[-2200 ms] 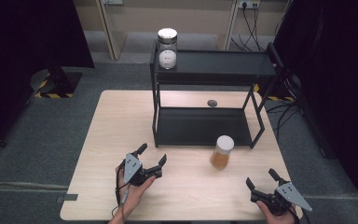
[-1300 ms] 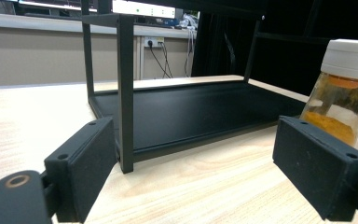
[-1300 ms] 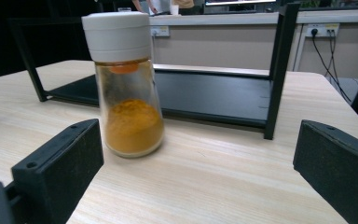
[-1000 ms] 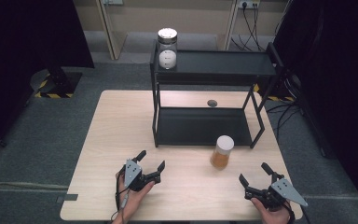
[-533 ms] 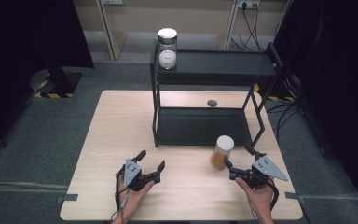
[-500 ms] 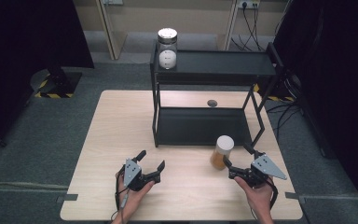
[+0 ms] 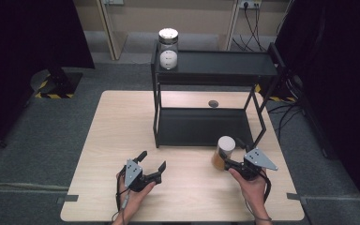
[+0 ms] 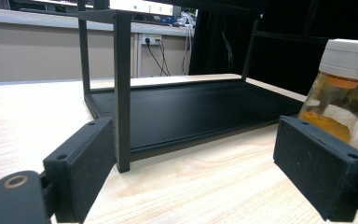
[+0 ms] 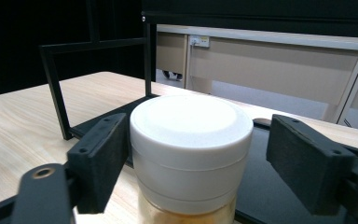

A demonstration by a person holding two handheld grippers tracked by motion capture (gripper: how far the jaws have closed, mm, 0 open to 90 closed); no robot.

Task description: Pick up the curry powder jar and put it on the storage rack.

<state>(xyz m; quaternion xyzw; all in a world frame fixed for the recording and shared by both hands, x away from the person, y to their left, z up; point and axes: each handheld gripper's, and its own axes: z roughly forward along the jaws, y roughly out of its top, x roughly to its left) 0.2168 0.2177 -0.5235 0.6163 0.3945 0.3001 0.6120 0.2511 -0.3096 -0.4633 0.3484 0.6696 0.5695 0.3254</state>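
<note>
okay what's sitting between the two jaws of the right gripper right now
The white-lidded jar of orange contents stands between the open jaws of the right gripper, one jaw at its lid, the other apart, as the right gripper view shows.

Black rack (image 7: 214, 70) on table (image 7: 122, 122); jar (image 7: 168, 48) atop rack.
</note>
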